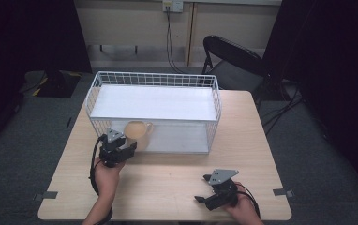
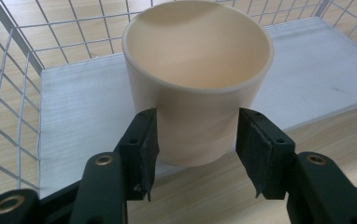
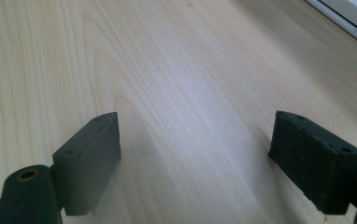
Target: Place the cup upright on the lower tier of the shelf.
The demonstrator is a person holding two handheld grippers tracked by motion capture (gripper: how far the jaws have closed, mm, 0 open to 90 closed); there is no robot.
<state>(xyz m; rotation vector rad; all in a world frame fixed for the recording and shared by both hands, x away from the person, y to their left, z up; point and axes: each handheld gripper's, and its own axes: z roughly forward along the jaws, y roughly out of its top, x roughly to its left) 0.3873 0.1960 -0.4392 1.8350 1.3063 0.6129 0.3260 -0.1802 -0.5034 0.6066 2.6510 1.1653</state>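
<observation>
A cream cup (image 2: 197, 74) with a handle stands upright at the near edge of the white floor board of a wire basket (image 1: 214, 112). From the high view the cup (image 1: 137, 130) sits at the basket's front left. My left gripper (image 2: 196, 149) reaches in level from the table side, its two black pads against the cup's lower wall on either side. Over at the table's front right, my right gripper (image 1: 201, 188) rests low above bare wood. Its jaws (image 3: 195, 158) stand wide apart with nothing between them.
The basket's white wire walls rise to the left of and behind the cup. A white upper board (image 1: 153, 103) spans the basket. The wooden table (image 1: 167, 178) lies bare between the two hands. A black folding chair (image 1: 235, 61) stands behind the table's far right corner.
</observation>
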